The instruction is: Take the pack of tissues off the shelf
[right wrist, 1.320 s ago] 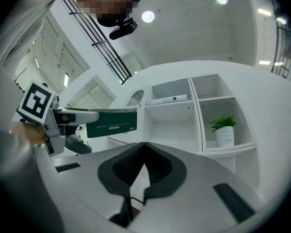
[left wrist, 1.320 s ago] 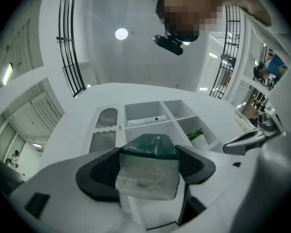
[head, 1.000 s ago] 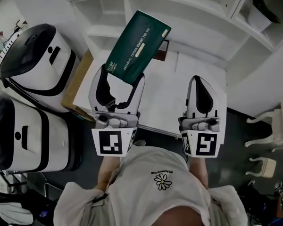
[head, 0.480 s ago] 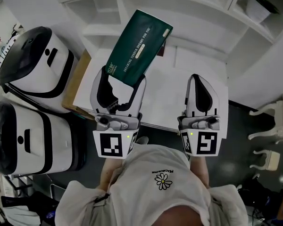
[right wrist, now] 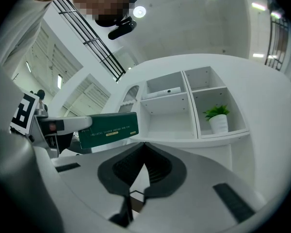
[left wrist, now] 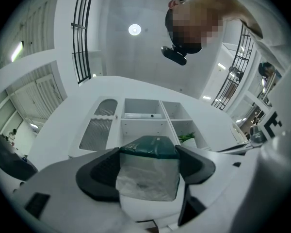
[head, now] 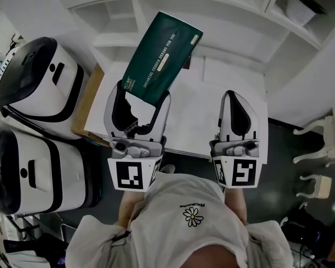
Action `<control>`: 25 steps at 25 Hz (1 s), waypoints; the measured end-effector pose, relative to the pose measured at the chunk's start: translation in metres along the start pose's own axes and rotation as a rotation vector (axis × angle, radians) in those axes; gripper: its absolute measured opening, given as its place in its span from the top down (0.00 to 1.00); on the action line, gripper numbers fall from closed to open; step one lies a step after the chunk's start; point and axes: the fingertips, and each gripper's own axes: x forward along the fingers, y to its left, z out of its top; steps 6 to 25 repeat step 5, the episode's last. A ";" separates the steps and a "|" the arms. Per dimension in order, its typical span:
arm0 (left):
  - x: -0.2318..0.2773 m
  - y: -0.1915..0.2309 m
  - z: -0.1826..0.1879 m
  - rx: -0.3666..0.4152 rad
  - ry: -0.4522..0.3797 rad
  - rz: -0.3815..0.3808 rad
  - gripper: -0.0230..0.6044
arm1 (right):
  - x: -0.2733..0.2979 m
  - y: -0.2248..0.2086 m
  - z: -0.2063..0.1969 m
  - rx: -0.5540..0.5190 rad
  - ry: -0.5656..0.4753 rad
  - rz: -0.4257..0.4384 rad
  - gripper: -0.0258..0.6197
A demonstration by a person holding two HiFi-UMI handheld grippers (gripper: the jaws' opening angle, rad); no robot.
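Observation:
The pack of tissues (head: 162,57) is a dark green packet with pale print. It is held off the shelf, over the white counter (head: 201,116), and tilts up to the right. My left gripper (head: 137,96) is shut on its lower end. In the left gripper view the pack (left wrist: 148,171) fills the gap between the black pads, its clear-wrapped end toward the camera. My right gripper (head: 238,102) hangs beside it to the right, shut with nothing in it. In the right gripper view the pack (right wrist: 108,130) shows at the left and the right gripper (right wrist: 144,149) has its pads touching.
The white shelf unit (head: 234,15) stands beyond the counter. Its open compartments (right wrist: 169,115) are mostly bare, and one holds a small potted plant (right wrist: 217,118). Two white-and-black rounded machines (head: 39,77) stand at the left beside a cardboard box (head: 86,102). White chairs (head: 324,144) stand at the right.
Almost nothing: the left gripper still holds the pack in the same pose, the right stays shut, and the view has shifted slightly.

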 end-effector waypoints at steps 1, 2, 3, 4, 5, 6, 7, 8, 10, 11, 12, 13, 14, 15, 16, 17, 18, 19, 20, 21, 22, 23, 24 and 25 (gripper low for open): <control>0.001 -0.001 0.000 -0.002 -0.001 0.001 0.39 | -0.001 -0.002 -0.001 -0.001 0.001 -0.003 0.96; 0.001 -0.001 -0.001 -0.004 -0.002 0.002 0.39 | -0.001 -0.004 -0.001 -0.002 0.001 -0.005 0.96; 0.001 -0.001 -0.001 -0.006 -0.003 0.002 0.39 | -0.002 -0.004 -0.001 -0.003 0.002 -0.008 0.96; 0.001 -0.001 -0.001 -0.008 -0.004 0.003 0.39 | -0.002 -0.005 -0.002 -0.004 0.002 -0.010 0.96; 0.001 0.000 -0.001 -0.010 -0.005 0.003 0.39 | -0.003 -0.005 -0.001 -0.006 0.002 -0.013 0.96; 0.001 0.000 -0.001 -0.010 -0.005 0.003 0.39 | -0.003 -0.005 -0.001 -0.006 0.002 -0.013 0.96; 0.001 0.000 -0.001 -0.010 -0.005 0.003 0.39 | -0.003 -0.005 -0.001 -0.006 0.002 -0.013 0.96; 0.001 0.000 -0.001 -0.010 -0.005 0.003 0.39 | -0.003 -0.005 -0.001 -0.006 0.002 -0.013 0.96; 0.001 0.000 -0.001 -0.010 -0.005 0.003 0.39 | -0.003 -0.005 -0.001 -0.006 0.002 -0.013 0.96; 0.001 0.000 -0.001 -0.010 -0.005 0.003 0.39 | -0.003 -0.005 -0.001 -0.006 0.002 -0.013 0.96; 0.001 0.000 -0.001 -0.010 -0.005 0.003 0.39 | -0.003 -0.005 -0.001 -0.006 0.002 -0.013 0.96; 0.001 0.000 -0.001 -0.010 -0.005 0.003 0.39 | -0.003 -0.005 -0.001 -0.006 0.002 -0.013 0.96; 0.001 0.000 -0.001 -0.010 -0.005 0.003 0.39 | -0.003 -0.005 -0.001 -0.006 0.002 -0.013 0.96; 0.001 0.000 -0.001 -0.010 -0.005 0.003 0.39 | -0.003 -0.005 -0.001 -0.006 0.002 -0.013 0.96; 0.001 0.000 -0.001 -0.010 -0.005 0.003 0.39 | -0.003 -0.005 -0.001 -0.006 0.002 -0.013 0.96; 0.001 0.000 -0.001 -0.010 -0.005 0.003 0.39 | -0.003 -0.005 -0.001 -0.006 0.002 -0.013 0.96; 0.001 0.000 -0.001 -0.010 -0.005 0.003 0.39 | -0.003 -0.005 -0.001 -0.006 0.002 -0.013 0.96; 0.001 0.000 -0.001 -0.010 -0.005 0.003 0.39 | -0.003 -0.005 -0.001 -0.006 0.002 -0.013 0.96; 0.001 0.000 -0.001 -0.010 -0.005 0.003 0.39 | -0.003 -0.005 -0.001 -0.006 0.002 -0.013 0.96; 0.001 0.000 -0.001 -0.010 -0.005 0.003 0.39 | -0.003 -0.005 -0.001 -0.006 0.002 -0.013 0.96; 0.001 0.000 -0.001 -0.010 -0.005 0.003 0.39 | -0.003 -0.005 -0.001 -0.006 0.002 -0.013 0.96; 0.001 0.000 -0.001 -0.010 -0.005 0.003 0.39 | -0.003 -0.005 -0.001 -0.006 0.002 -0.013 0.96; 0.001 0.000 -0.001 -0.010 -0.005 0.003 0.39 | -0.003 -0.005 -0.001 -0.006 0.002 -0.013 0.96; 0.001 0.000 -0.001 -0.010 -0.005 0.003 0.39 | -0.003 -0.005 -0.001 -0.006 0.002 -0.013 0.96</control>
